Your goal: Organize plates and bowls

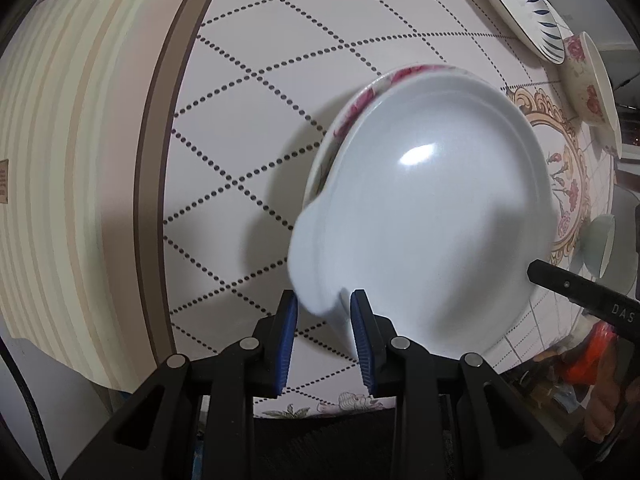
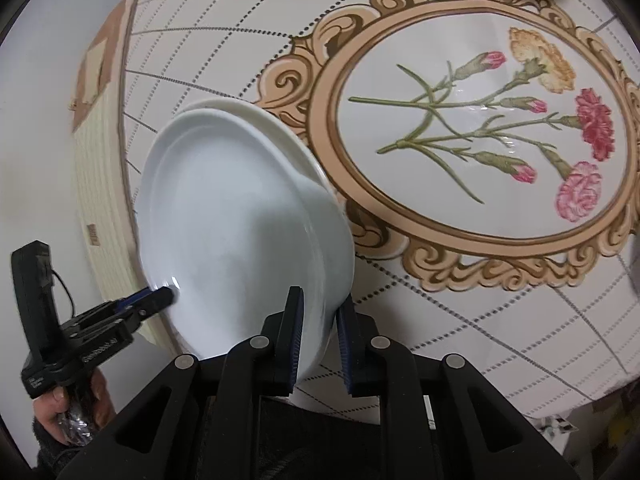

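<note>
Both grippers work on one white plate [image 1: 432,208], which sits tilted above a rose-patterned bowl [image 1: 360,96] on the round table [image 1: 256,92]. Left gripper [image 1: 324,308], seen from its own camera at 6 o'clock, has its blue pads [image 1: 289,320] narrowly apart with the plate's blurred near rim between them; whether the pads actually press on that rim cannot be told. Right gripper [image 2: 318,312], at 6 o'clock in its own view, straddles the opposite rim of the plate [image 2: 240,216] with its jaws a little apart; the rim lies against the left pad, and a slim gap shows beside the right pad.

From the right wrist, the left gripper [image 2: 160,298] reaches the plate from 8 o'clock, held by a hand [image 2: 76,408]. An oval carnation print [image 2: 480,128] covers the tablecloth at 2 o'clock.

From the left wrist, a blue-leaf plate [image 1: 520,4], a floral bowl [image 1: 588,80] and a pale green bowl [image 1: 600,240] stand between 1 and 3 o'clock.
</note>
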Demonstrator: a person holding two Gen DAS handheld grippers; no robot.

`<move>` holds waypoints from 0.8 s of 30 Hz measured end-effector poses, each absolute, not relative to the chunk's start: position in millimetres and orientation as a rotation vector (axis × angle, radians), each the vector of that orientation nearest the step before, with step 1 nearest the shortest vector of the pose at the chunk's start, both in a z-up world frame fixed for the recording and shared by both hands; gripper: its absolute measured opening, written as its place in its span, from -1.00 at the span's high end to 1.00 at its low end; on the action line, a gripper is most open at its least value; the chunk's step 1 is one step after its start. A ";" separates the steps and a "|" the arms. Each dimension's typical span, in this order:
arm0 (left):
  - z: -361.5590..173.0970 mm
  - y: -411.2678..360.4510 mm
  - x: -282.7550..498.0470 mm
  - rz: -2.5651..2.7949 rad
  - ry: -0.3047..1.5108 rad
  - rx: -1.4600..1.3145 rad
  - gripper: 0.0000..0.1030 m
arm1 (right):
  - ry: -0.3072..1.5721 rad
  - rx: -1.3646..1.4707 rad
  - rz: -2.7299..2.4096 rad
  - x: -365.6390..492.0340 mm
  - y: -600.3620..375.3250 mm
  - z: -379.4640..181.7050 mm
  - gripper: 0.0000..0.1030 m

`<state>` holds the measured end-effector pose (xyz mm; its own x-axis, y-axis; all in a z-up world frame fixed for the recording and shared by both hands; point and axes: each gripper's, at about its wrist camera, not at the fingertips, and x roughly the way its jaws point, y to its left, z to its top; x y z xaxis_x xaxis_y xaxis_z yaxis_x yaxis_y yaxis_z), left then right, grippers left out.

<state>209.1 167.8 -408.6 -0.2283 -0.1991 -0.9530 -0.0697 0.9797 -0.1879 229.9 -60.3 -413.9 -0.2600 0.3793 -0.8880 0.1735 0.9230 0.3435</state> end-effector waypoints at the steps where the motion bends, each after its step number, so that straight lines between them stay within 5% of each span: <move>1: -408.2 167.9 208.5 -0.123 1.804 -0.205 0.51 | 1.850 0.427 0.218 228.2 -61.1 -412.6 0.62; 7: -383.7 155.5 202.1 -0.132 1.799 -0.166 0.51 | 1.826 0.374 0.202 227.7 -68.7 -397.3 0.57; 9: -369.1 148.8 207.9 -0.146 1.768 -0.157 0.43 | 1.785 0.378 0.188 234.5 -76.2 -385.2 -0.01; 10: -360.3 146.1 214.9 -0.151 1.742 -0.158 0.26 | 1.767 0.382 0.187 239.0 -79.2 -381.3 -0.26; 11: -353.0 143.1 220.5 -0.152 1.718 -0.164 0.02 | 1.728 0.390 0.187 246.3 -84.4 -373.4 -0.76; 12: -345.1 140.5 226.8 -0.154 1.686 -0.170 -0.17 | 1.687 0.399 0.184 255.1 -90.1 -365.6 -0.95; 13: -338.3 137.7 236.3 -0.163 1.643 -0.174 -0.58 | 1.666 0.402 0.176 261.0 -93.5 -361.5 -0.95; 14: -331.7 133.5 248.2 -0.167 1.604 -0.166 -0.70 | 1.626 0.406 0.153 273.4 -100.8 -353.9 -0.95; 24: -323.0 90.3 406.4 -0.189 1.444 -0.109 -0.89 | 1.439 0.534 -0.012 378.1 -143.8 -357.8 -1.00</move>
<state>406.4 90.3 -323.0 0.1156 -0.1942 -0.9741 0.0627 0.9802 -0.1880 378.1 -143.8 -357.8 0.1525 0.3068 -0.9395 0.3221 0.8833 0.3407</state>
